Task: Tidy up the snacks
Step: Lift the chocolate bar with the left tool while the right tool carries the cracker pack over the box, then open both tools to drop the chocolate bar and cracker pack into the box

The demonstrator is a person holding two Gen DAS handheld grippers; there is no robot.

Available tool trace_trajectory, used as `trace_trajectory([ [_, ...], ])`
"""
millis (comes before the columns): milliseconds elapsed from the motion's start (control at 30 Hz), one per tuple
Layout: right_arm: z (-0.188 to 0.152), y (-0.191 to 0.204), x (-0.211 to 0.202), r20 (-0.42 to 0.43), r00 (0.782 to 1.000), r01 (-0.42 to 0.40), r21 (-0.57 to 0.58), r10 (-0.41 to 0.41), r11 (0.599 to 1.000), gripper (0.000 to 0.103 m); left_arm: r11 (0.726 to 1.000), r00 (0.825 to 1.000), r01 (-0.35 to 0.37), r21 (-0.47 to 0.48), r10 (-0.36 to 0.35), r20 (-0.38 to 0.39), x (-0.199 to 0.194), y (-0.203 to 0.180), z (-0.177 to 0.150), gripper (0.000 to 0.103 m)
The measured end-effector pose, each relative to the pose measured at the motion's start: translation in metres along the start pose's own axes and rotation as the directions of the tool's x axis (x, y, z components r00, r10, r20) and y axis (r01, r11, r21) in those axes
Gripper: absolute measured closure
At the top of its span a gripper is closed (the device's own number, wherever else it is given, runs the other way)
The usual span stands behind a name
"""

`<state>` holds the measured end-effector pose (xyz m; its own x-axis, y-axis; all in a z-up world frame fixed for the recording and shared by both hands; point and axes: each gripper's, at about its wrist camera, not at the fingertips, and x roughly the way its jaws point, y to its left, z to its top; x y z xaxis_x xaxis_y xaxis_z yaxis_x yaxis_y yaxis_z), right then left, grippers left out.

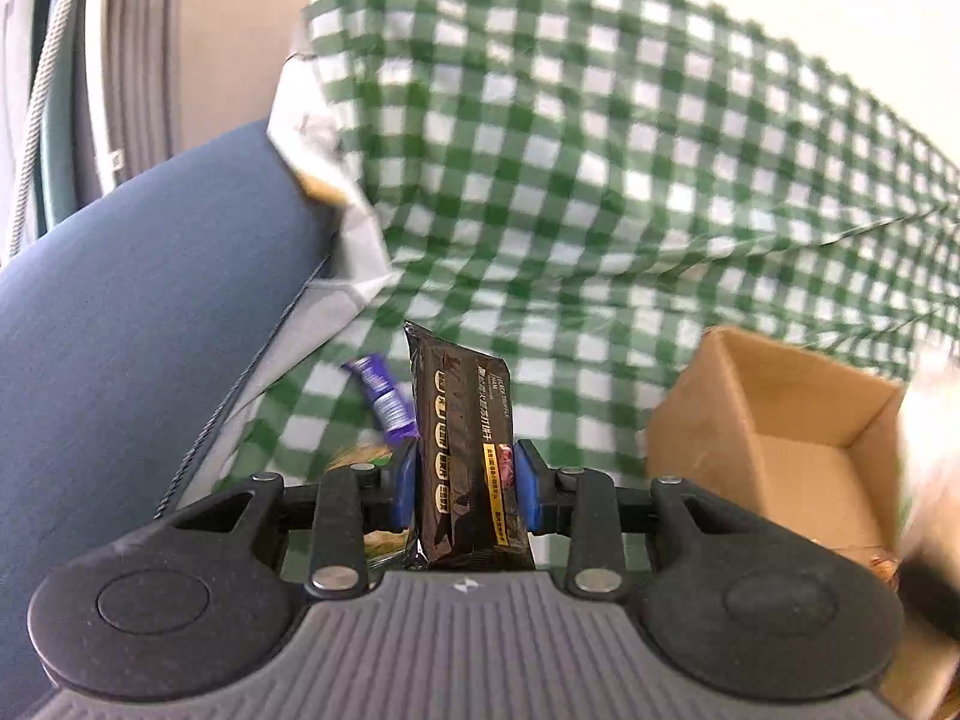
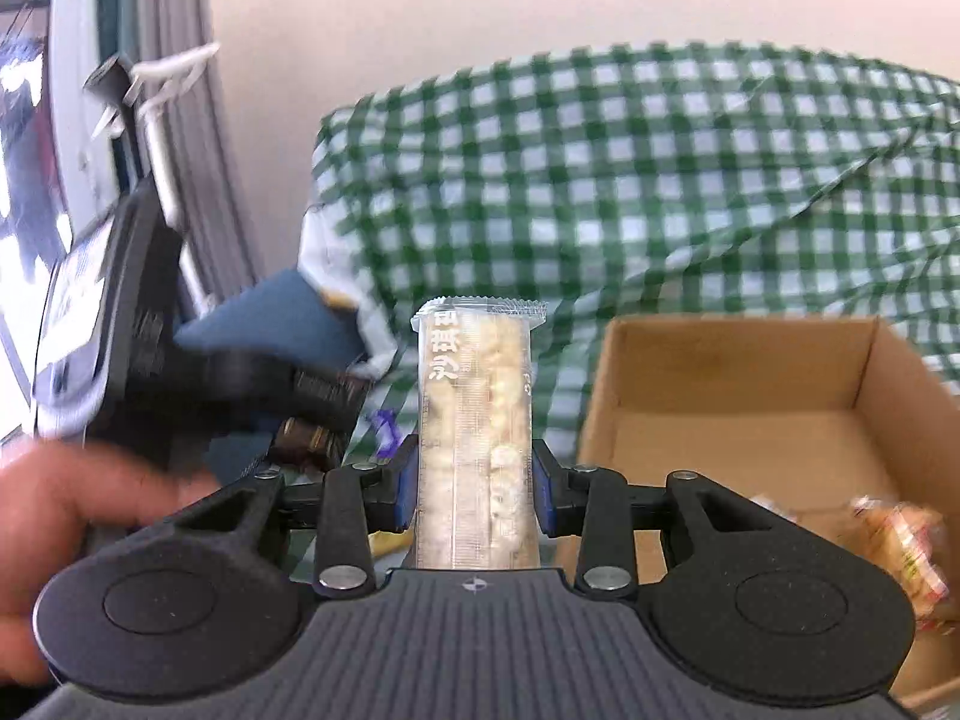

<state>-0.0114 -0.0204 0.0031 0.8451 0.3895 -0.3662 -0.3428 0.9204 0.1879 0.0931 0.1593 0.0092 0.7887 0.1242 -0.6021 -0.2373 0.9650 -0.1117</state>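
Observation:
My left gripper [image 1: 463,483] is shut on a dark brown snack bar wrapper [image 1: 462,450] that stands upright between the blue pads, above the green checked cloth [image 1: 600,150]. My right gripper [image 2: 474,483] is shut on a clear packet of pale puffed-rice bar [image 2: 477,420], held upright left of the open cardboard box [image 2: 750,396]. The box also shows at the right in the left wrist view [image 1: 780,420]. An orange-wrapped snack [image 2: 900,540] lies inside the box. The left gripper's body [image 2: 150,360] shows blurred at left in the right wrist view.
A purple snack packet [image 1: 381,390] lies on the cloth left of the dark bar; it also shows in the right wrist view [image 2: 387,426]. A blue cushion [image 1: 150,300] fills the left. A yellowish packet [image 1: 360,456] lies under the left fingers. A pale wall stands behind.

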Motion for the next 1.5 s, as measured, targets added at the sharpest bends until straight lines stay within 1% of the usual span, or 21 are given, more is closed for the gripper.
trace_trajectory([
  [133,0.039,-0.031,-0.013,0.049,0.998,0.028,0.059,-0.031,0.998,0.065,0.998,0.997,0.056,0.036,-0.058,0.044,-0.009,-0.014,-0.001,0.066],
  [233,0.055,-0.056,-0.019,0.065,0.995,0.076,0.031,-0.078,0.997,0.065,0.993,0.993,0.095,0.070,-0.100,0.066,-0.016,-0.029,-0.004,0.066],
  [300,0.057,-0.074,-0.020,0.073,0.990,0.119,0.008,-0.119,0.993,0.065,0.989,0.989,0.121,0.083,-0.128,0.075,-0.019,-0.037,-0.005,0.066],
  [333,0.055,-0.084,-0.020,0.075,0.985,0.153,0.004,-0.152,0.988,0.065,0.987,0.987,0.133,0.092,-0.140,0.083,-0.021,-0.042,-0.006,0.066],
  [367,0.052,-0.094,-0.019,0.073,0.981,0.177,0.015,-0.178,0.984,0.065,0.984,0.984,0.143,0.102,-0.152,0.090,-0.023,-0.047,-0.007,0.066],
  [433,0.045,-0.114,-0.016,0.045,0.977,0.207,0.070,-0.210,0.976,0.065,0.979,0.979,0.167,0.118,-0.179,0.100,-0.026,-0.058,-0.009,0.066],
  [500,0.039,-0.129,-0.013,0.010,0.974,0.224,0.125,-0.227,0.967,0.065,0.973,0.972,0.194,0.128,-0.208,0.106,-0.027,-0.067,-0.011,0.066],
  [533,0.038,-0.135,-0.013,0.007,0.974,0.225,0.144,-0.229,0.964,0.065,0.969,0.969,0.207,0.135,-0.223,0.110,-0.028,-0.072,-0.012,0.066],
  [700,0.030,-0.144,-0.021,0.008,0.965,0.258,0.115,-0.260,0.959,0.065,0.948,0.948,0.266,0.177,-0.290,0.130,-0.035,-0.095,-0.020,0.066],
  [833,0.027,-0.157,-0.026,0.005,0.957,0.288,0.106,-0.291,0.952,0.065,0.925,0.929,0.310,0.218,-0.344,0.140,-0.040,-0.115,-0.026,0.066],
  [933,0.026,-0.167,-0.030,0.002,0.949,0.313,0.108,-0.315,0.944,0.065,0.911,0.918,0.332,0.244,-0.371,0.139,-0.042,-0.128,-0.031,0.066],
  [1167,0.024,-0.176,-0.033,-0.008,0.937,0.348,0.123,-0.350,0.929,0.065,0.891,0.908,0.357,0.280,-0.401,0.119,-0.040,-0.145,-0.041,0.066],
  [1500,0.025,-0.174,-0.031,-0.013,0.932,0.360,0.124,-0.361,0.925,0.065,0.878,0.904,0.372,0.299,-0.417,0.098,-0.040,-0.156,-0.047,0.066],
])
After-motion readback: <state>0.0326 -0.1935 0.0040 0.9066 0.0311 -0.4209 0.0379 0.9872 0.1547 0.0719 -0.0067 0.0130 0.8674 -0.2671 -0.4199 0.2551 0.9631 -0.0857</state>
